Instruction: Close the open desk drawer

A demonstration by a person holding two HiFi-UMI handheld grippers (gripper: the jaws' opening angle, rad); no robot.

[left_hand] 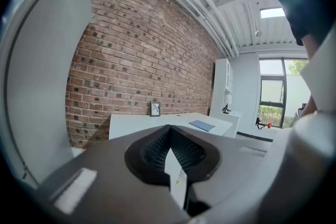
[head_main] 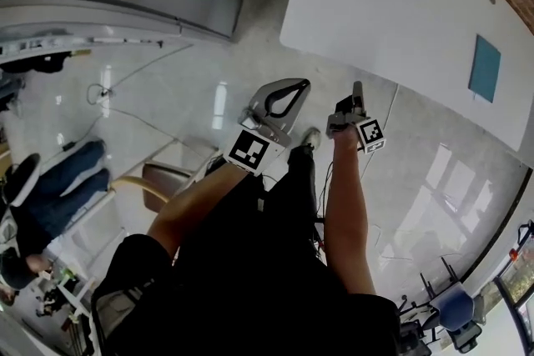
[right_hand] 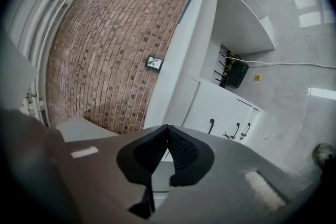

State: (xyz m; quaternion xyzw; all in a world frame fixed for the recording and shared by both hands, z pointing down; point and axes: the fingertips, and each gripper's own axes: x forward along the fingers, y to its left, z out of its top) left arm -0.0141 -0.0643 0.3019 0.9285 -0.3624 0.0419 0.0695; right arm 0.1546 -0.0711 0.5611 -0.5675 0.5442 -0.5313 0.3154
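Under the white surface, the drawers all looked pushed in. Left tool and right tool were both squeezed together, with nothing in them.

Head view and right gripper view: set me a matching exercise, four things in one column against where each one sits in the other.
Things:
1. framed picture
2. blue pad
3. black box with cables
4. black handles

Places:
A. in the open space under the desk top
B. on the white cabinet fronts
C. lying flat on the desk top
D. standing against the brick wall

Pairs: 1-D, 2-C, 3-A, 4-B
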